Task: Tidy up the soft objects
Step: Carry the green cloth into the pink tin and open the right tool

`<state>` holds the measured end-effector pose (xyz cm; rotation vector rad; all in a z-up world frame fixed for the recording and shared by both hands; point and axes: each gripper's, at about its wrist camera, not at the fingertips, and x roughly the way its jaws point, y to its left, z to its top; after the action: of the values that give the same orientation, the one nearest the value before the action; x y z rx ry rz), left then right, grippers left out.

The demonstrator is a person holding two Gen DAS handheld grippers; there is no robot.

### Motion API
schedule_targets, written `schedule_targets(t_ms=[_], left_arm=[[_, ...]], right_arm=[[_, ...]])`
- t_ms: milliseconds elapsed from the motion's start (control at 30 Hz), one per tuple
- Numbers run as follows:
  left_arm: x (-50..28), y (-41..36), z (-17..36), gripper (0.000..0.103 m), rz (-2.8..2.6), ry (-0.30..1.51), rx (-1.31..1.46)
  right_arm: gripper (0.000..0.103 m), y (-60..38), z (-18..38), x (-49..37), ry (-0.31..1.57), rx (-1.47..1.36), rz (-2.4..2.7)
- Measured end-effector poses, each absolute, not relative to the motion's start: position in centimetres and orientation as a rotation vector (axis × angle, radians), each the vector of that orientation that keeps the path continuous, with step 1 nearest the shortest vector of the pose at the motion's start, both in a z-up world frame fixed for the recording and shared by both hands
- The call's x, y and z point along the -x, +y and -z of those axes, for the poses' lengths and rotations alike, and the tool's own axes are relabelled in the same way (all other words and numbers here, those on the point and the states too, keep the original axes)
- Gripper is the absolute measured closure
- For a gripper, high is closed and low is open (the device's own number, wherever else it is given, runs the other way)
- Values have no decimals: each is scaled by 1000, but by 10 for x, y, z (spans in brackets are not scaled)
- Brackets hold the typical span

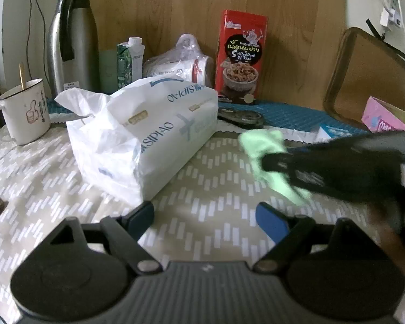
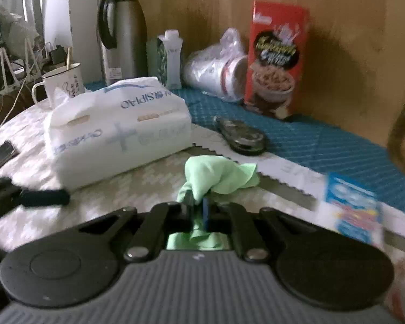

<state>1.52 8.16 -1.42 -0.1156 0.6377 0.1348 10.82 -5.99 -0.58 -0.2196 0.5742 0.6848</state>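
Right hand-held gripper [image 2: 199,210] tight on green cloth [image 2: 218,174]; chopstick [image 1: 21,75] in mug [image 1: 23,112].

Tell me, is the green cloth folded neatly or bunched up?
Bunched up: the green cloth hangs crumpled from the right gripper, whose jaws pinch it.

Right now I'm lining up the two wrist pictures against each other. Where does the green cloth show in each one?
Left wrist view: the green cloth sits right of centre, partly hidden behind the dark, blurred right claw.
Right wrist view: the green cloth is at centre, bunched and pinched in the shut right claw.
Shared landmark: the white tissue pack, left of the cloth in both.
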Motion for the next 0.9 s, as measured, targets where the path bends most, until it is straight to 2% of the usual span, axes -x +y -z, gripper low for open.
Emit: schedule_targets(t_ms=[300,433,533,567,667,733,833,867,900], left_arm=[[-11,86,12,18,-99,628,160],[-16,47,2,19,106,665,195],[-23,-14,-6,23,331,704,162],[-25,-34,-7,24,398,724,151],[-33,-86,-10,26,553,793,136],[-39,-112,-12,26,600,825,129],[-43,-142,-13,28,648,851,113],[-44,-150,-13,39,653,857,103],[-47,-157,-11,44,650,866,92]], right_arm=[[94,-217,9,13,492,180,-478],[93,-279,12,35,490,102,-245],[87,-301,15,48,462,75,-172],[77,-304,16,50,454,71,-161],[57,-313,18,58,428,39,-172],[55,-313,21,63,418,39,-198],[55,-312,30,64,414,53,-220],[56,-311,33,60,419,48,-229],[76,-311,35,61,426,39,-236]])
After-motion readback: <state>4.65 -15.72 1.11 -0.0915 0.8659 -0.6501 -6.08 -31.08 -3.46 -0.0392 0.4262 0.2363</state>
